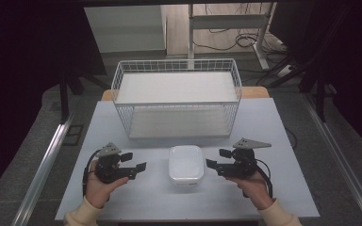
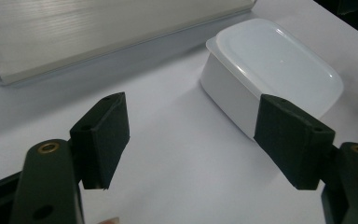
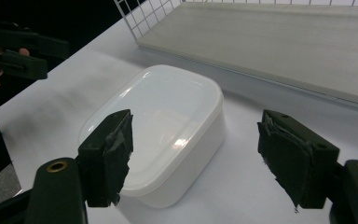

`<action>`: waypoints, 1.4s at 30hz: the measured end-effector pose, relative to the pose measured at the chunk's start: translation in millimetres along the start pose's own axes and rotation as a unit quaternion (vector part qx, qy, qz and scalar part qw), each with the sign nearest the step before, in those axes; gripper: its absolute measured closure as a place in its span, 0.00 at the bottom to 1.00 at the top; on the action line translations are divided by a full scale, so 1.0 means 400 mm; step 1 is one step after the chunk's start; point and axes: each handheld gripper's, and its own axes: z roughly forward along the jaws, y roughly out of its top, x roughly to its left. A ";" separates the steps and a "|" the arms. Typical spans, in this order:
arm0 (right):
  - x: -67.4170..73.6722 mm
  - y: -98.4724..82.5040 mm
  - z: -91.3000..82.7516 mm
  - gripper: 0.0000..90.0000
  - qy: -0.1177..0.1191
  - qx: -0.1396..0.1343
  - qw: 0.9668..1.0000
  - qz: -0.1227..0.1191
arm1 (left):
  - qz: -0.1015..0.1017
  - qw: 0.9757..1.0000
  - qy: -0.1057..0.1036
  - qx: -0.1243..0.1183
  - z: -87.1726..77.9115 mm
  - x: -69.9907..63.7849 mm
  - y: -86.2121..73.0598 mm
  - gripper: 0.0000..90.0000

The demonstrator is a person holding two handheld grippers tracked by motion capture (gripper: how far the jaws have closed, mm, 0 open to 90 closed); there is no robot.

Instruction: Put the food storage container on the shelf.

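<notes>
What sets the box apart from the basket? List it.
The box is solid white plastic with a closed lid; the basket is open-topped white wire mesh. The box is small and low; the basket is far larger and taller. The box sits between the two grippers; the basket stands farther back. Both are white and rest on the table.

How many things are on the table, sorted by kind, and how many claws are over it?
White lidded container: 1
White wire basket: 1
Claws: 2, the left claw and the right claw, both open and empty
Total: 4
</notes>
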 end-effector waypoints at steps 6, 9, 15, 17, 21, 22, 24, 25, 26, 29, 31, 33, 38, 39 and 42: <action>-0.005 0.002 0.001 0.28 -0.004 0.003 1.000 0.011 | -0.011 1.000 -0.011 -0.001 0.010 -0.004 0.018 0.30; -0.002 0.003 0.010 0.28 0.000 0.007 1.000 0.020 | -0.020 1.000 -0.022 -0.001 0.021 -0.020 0.043 0.30; -0.002 0.046 0.021 0.30 0.014 0.006 0.999 0.052 | -0.046 0.998 -0.045 -0.011 0.042 -0.029 0.107 0.30; -0.001 0.053 0.025 0.30 0.016 0.006 0.998 0.055 | -0.048 0.998 -0.046 -0.008 0.050 -0.030 0.116 0.30; 0.007 0.063 0.057 0.32 0.017 0.019 0.998 0.061 | -0.075 0.995 -0.057 0.013 0.087 -0.029 0.130 0.30; 0.007 0.061 0.065 0.32 0.020 0.021 0.998 0.062 | -0.080 0.995 -0.057 0.017 0.091 -0.029 0.128 0.30; 0.008 0.055 0.079 0.33 0.024 0.022 0.997 0.065 | -0.086 0.994 -0.058 0.025 0.098 -0.027 0.122 0.30; 0.007 0.051 0.085 0.33 0.027 0.023 0.997 0.065 | -0.086 0.994 -0.058 0.025 0.098 -0.027 0.122 0.30; 0.007 0.047 0.091 0.33 0.030 0.023 0.997 0.067 | -0.097 0.993 -0.066 0.034 0.107 -0.024 0.116 0.30; 0.005 0.040 0.101 0.33 0.032 0.033 0.997 0.068 | -0.105 0.991 -0.072 0.044 0.119 -0.020 0.113 0.30; 0.004 0.033 0.105 0.34 0.034 0.038 0.996 0.069 | -0.117 0.988 -0.087 0.050 0.136 -0.019 0.109 0.30; 0.002 0.030 0.106 0.35 0.036 0.041 0.996 0.071 | -0.131 0.984 -0.103 0.054 0.149 -0.018 0.106 0.30; -0.003 0.025 0.109 0.36 0.039 0.045 0.995 0.080 | -0.149 0.979 -0.118 0.069 0.180 -0.016 0.094 0.31; -0.005 0.023 0.111 0.37 0.039 0.046 0.995 0.081 | -0.155 0.978 -0.123 0.071 0.186 -0.015 0.091 0.32; -0.008 0.015 0.119 0.37 0.039 0.056 0.994 0.087 | -0.155 0.977 -0.128 0.075 0.200 -0.018 0.086 0.34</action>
